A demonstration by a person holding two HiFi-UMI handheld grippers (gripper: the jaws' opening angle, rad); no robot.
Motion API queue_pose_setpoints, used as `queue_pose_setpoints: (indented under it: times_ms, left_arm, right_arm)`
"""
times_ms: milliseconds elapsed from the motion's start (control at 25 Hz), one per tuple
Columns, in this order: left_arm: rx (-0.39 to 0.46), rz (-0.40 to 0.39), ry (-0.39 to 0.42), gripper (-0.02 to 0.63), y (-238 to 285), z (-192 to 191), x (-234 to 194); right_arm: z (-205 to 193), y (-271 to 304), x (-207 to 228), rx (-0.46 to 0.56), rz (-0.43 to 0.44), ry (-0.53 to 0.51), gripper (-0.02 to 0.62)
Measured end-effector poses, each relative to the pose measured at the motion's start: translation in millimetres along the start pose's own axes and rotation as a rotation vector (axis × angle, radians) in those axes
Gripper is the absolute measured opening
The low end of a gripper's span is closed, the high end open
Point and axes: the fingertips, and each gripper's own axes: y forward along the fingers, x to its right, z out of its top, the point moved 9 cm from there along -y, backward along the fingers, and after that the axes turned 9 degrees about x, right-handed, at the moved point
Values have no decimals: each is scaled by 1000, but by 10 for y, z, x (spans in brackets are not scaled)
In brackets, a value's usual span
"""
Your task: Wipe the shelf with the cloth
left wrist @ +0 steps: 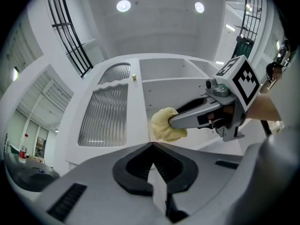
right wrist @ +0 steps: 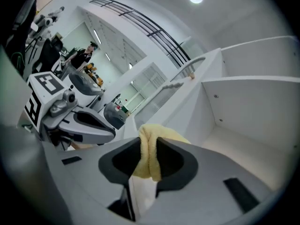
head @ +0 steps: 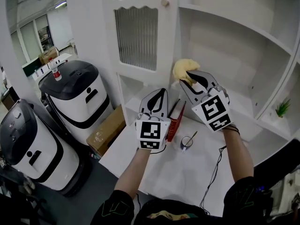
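Observation:
A yellow cloth (head: 182,68) is bunched in my right gripper (head: 189,75), which is shut on it and held up in front of the white shelf (head: 243,104), beside the cabinet door. In the right gripper view the cloth (right wrist: 149,156) is folded between the dark pads, and the shelf's floor (right wrist: 243,149) lies just beyond. My left gripper (head: 159,93) is lower and to the left, over the table, shut with nothing in it. In the left gripper view its jaws (left wrist: 152,146) meet at the tip, and the cloth (left wrist: 164,124) shows ahead in the right gripper (left wrist: 174,122).
A ribbed-glass cabinet door (head: 137,36) stands left of the shelf. On the white table (head: 154,172) are a red book (head: 176,120), a small cup (head: 187,142) and a black cable (head: 213,172). A small plant (head: 282,108) stands far right. Two white machines (head: 77,95) and a cardboard box (head: 108,130) are at the left.

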Motion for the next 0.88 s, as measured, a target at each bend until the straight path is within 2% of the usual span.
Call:
queue_pose_setpoints:
  times_ms: [120,280,360,440,680,880]
  left_arm:
    - [-3,-6,-5,-3,-14,-22,22]
    - [-15,-26,-7,-3,-42,-71,42]
    - [-21,-27,-11,-3,-71,-103,24]
    - [-28,-22,-21,-3,-107,-143,-7]
    - [-54,-14,-42,-3,-216,-253,-99]
    - [-71,-14,-52,-3,-224,-319,-114]
  right_arm:
    - [-98,19,-6,-105,-19,-76,101]
    - [-237,157,-70,-266,2,-191,101]
    - [-295,263,-133,-338,21,-274,103]
    - [-332,367,-198,-395,63,-311,104]
    - [-356,585,-370,-515,125,-432,103]
    - [-374,602,-464,-552,160,-492,101]
